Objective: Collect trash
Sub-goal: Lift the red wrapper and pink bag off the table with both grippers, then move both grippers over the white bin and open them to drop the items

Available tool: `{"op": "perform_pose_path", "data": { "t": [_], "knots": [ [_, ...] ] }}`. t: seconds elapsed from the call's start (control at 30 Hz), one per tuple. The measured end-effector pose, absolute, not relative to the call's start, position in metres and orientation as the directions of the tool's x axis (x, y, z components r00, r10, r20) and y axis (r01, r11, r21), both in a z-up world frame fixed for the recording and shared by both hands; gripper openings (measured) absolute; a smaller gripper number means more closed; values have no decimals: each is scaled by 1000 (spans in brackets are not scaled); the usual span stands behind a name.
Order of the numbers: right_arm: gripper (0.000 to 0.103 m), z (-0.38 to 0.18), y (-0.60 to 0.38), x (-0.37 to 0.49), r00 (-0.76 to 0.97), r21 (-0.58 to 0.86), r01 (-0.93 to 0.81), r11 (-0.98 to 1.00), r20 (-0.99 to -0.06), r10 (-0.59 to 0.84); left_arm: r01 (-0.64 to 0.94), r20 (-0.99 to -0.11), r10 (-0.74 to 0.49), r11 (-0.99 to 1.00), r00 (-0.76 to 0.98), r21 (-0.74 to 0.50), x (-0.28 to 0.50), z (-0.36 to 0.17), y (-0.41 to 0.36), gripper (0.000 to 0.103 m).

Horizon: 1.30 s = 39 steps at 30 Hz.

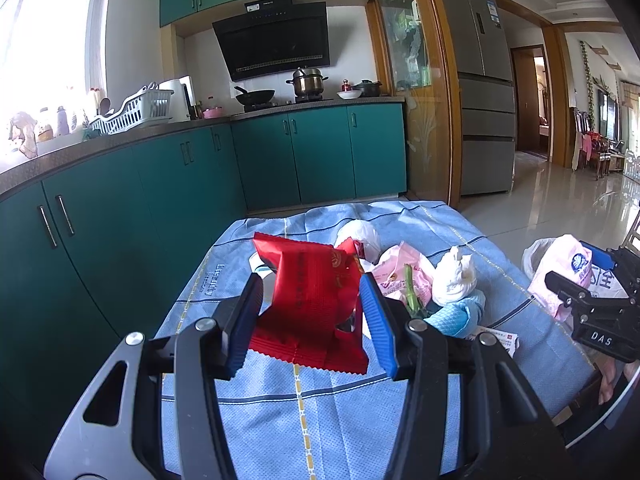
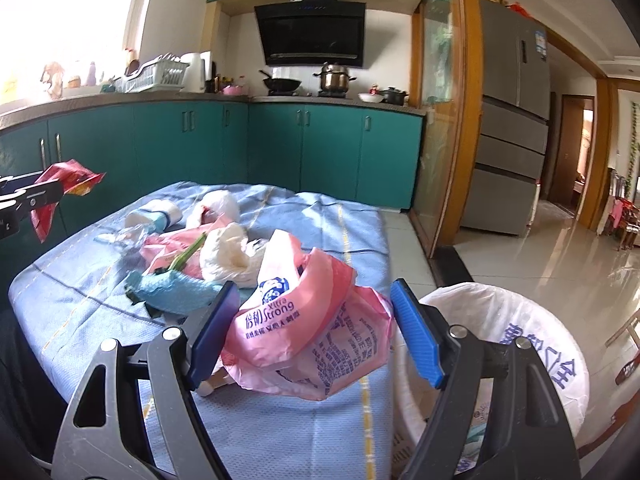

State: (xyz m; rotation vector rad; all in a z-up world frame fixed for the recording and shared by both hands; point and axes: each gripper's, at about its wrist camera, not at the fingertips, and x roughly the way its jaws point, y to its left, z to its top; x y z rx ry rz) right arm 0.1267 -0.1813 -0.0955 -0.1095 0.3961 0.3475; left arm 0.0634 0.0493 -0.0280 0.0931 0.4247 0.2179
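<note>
A kitchen with teal cabinets, seen from two hand-held tongs over a worktop (image 2: 320, 420) covered in a blue checked cloth.

The left tongs (image 1: 310, 316) are clamped on a red snack wrapper (image 1: 312, 304), lifted clear of the cloth; in the right wrist view it hangs at the far left, well apart from the rest of the litter.

The right tongs (image 2: 312, 332) hold a crumpled pink plastic package (image 2: 304, 332) between their blue pads (image 2: 418, 336). The left pad touches it; a small gap shows at the right pad, so a firm grip cannot be told.

Just right of that package, beside the worktop's edge, stands a bin lined with a white bag (image 2: 516, 344), its mouth open.

More trash lies in a heap beyond both tongs: a white crumpled tissue (image 2: 228, 258), a folded blue cloth (image 2: 176, 290), a green stalk (image 2: 188, 258) on another pink wrapper (image 2: 160, 250), a white wad (image 2: 224, 204), and a small tipped cup (image 2: 154, 216) farther back.

Behind, a counter carries a dish rack (image 1: 132, 114), a wok (image 1: 256, 96) and a steel pot (image 1: 307, 82) under a black hood (image 1: 276, 40). A grey fridge (image 1: 480, 80) stands to the right.
</note>
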Motion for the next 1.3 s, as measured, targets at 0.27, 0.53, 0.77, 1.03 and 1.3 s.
{"op": "perform_pose_path", "data": {
  "t": [0.27,0.53,0.77,1.03,1.3],
  "knots": [
    [76,-83,-224,127,916,-2,-229,973,-339,214,-127,-389,163,985,907,116,74,-20,26,51],
    [76,-75,-309,122,946,91,17,996,-325,14,52,-424,-18,996,905,70,117,-26,-30,51],
    [76,-95,-365,134,892,127,191,973,-436,-118,260,-458,-218,965,862,31,159,-30,-111,51],
    [76,-103,-367,139,881,145,192,971,-461,-105,433,-553,-394,899,734,-66,205,-62,-191,55],
    [77,-104,-360,142,877,124,173,977,-470,-96,417,-555,-357,909,752,-20,210,-68,-191,78]
  ]
}}
